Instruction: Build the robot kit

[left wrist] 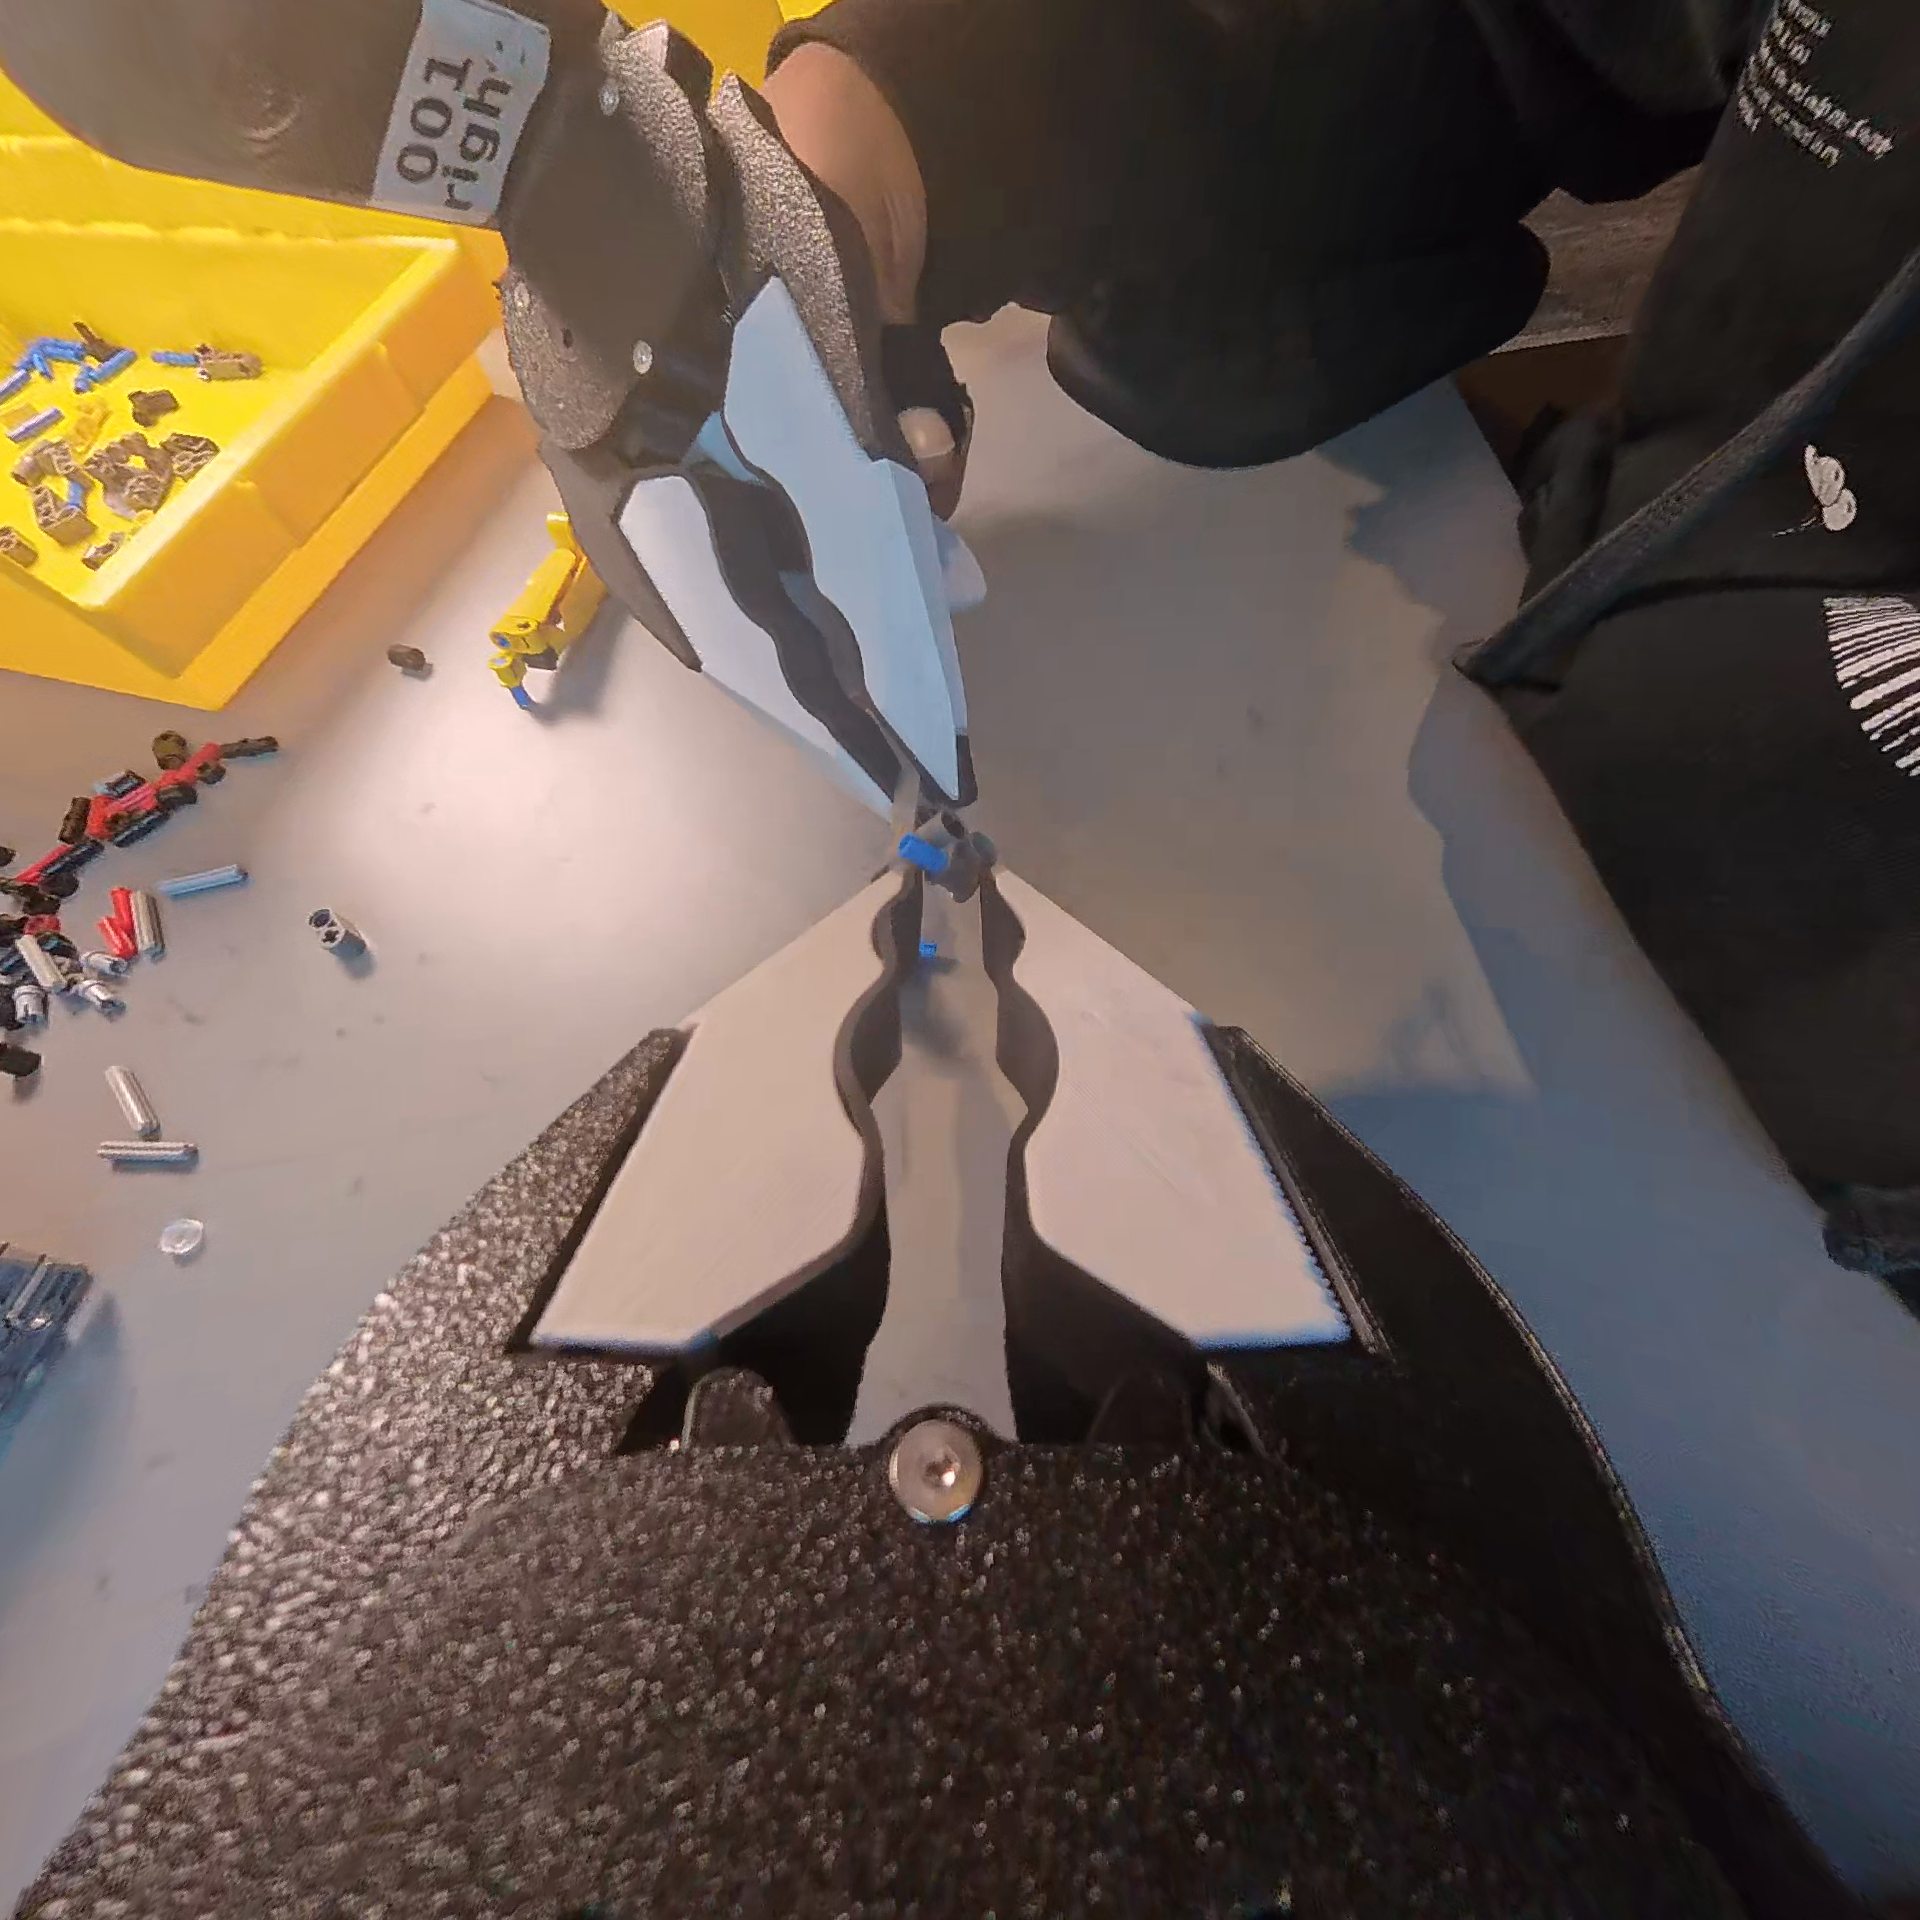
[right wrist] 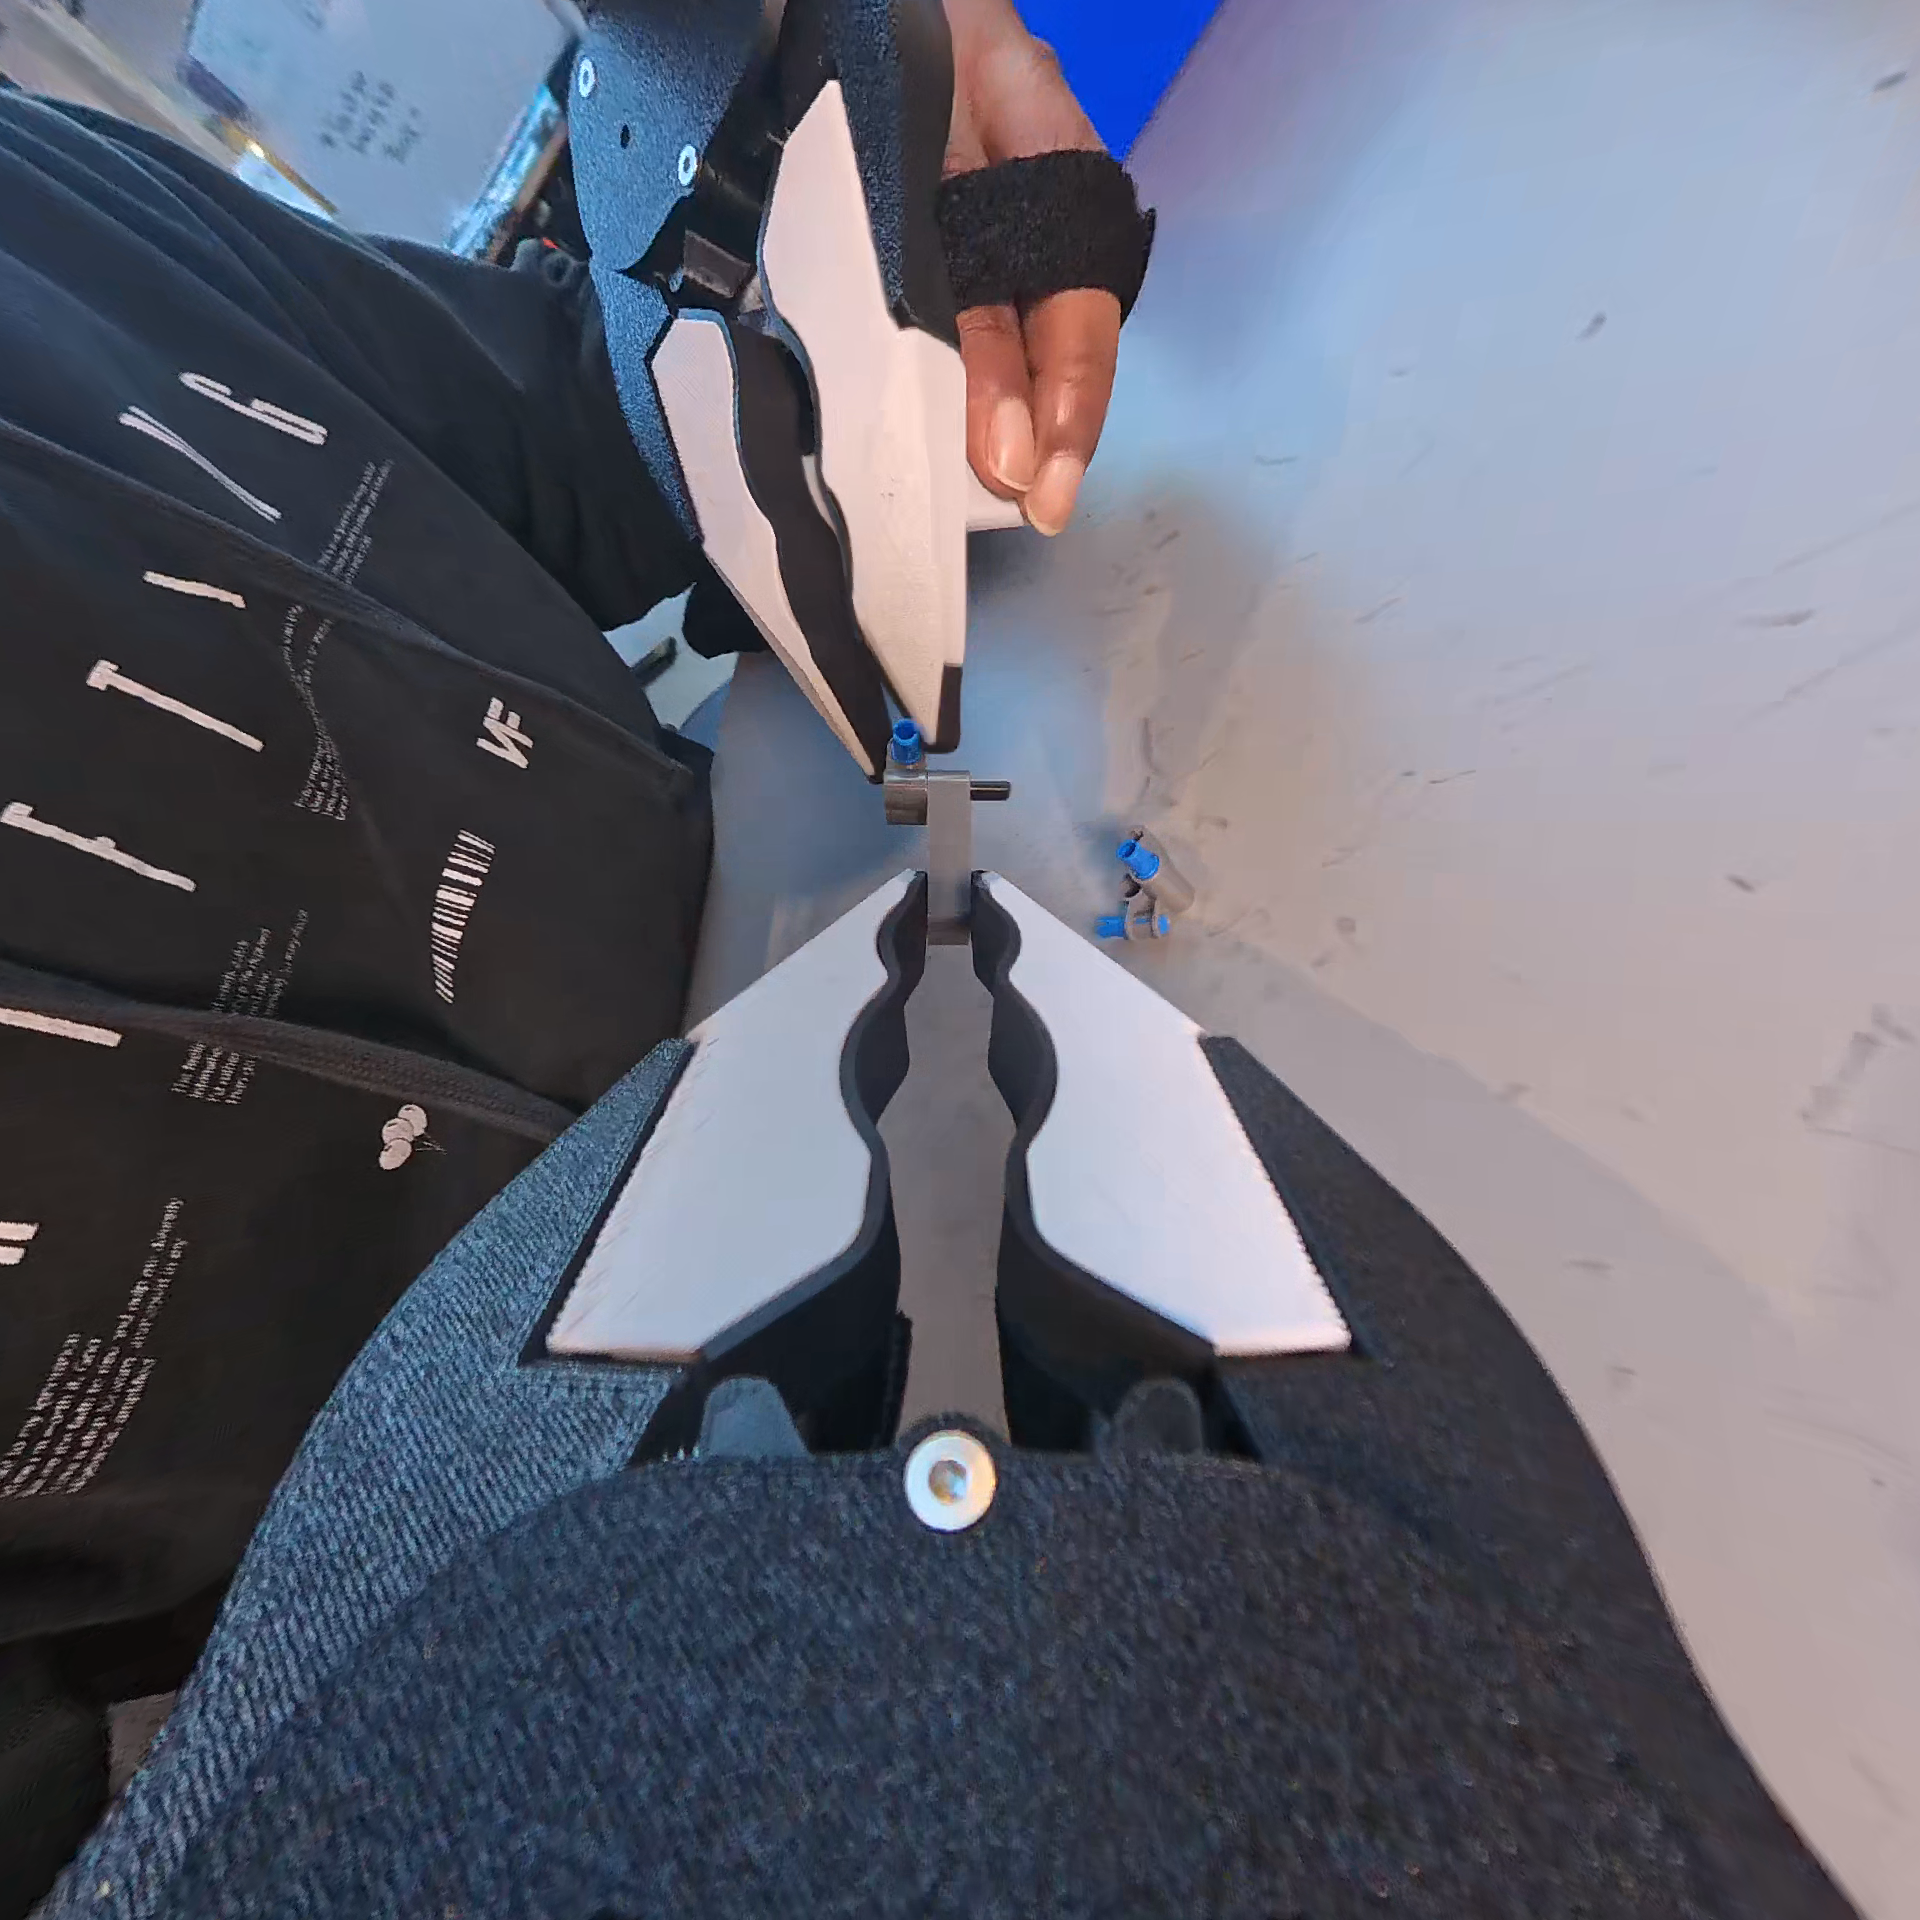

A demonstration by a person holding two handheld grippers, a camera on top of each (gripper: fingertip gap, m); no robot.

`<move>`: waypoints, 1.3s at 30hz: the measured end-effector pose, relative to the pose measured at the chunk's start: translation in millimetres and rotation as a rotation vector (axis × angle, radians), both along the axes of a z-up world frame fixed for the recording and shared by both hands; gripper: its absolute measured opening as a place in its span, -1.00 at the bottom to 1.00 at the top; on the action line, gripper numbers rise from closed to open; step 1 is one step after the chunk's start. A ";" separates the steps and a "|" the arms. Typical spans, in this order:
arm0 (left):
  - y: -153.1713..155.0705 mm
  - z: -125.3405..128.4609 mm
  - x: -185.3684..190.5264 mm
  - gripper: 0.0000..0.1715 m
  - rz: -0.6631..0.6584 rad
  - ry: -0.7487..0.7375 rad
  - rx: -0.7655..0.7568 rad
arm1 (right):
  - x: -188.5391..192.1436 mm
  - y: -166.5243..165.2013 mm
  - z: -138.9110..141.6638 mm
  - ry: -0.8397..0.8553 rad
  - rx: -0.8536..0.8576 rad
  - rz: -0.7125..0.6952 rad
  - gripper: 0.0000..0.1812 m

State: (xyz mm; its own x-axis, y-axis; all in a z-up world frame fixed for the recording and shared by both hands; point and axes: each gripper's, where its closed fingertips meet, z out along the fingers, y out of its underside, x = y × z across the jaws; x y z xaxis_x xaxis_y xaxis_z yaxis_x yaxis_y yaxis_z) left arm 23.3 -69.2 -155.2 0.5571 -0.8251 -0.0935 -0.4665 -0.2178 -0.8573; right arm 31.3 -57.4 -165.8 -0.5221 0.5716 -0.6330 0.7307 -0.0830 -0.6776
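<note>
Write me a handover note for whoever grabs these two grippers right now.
Left gripper: shut on the blue pin, which sits in the grey connector.
Right gripper: shut on the grey beam, which joins that connector. The two grippers meet tip to tip.
Nearby: a small grey-and-blue piece lies on the table beside the tips. The yellow tray of small parts and the loose parts show at the left of the left wrist view.
How deep the pin sits cannot be told.
</note>
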 end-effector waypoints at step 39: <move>7.0 -11.6 -10.1 -0.74 0.098 -0.142 -0.197 | -9.3 9.0 -5.8 0.418 0.520 -0.029 -0.83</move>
State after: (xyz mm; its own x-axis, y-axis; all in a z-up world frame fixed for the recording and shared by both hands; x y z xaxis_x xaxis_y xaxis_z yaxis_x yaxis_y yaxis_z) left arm 13.2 -62.2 -166.8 0.6318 -0.7609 0.1481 -0.3129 -0.4251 -0.8493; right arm 21.9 -48.4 -171.6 -0.6436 0.7651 -0.0189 0.4000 0.3152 -0.8606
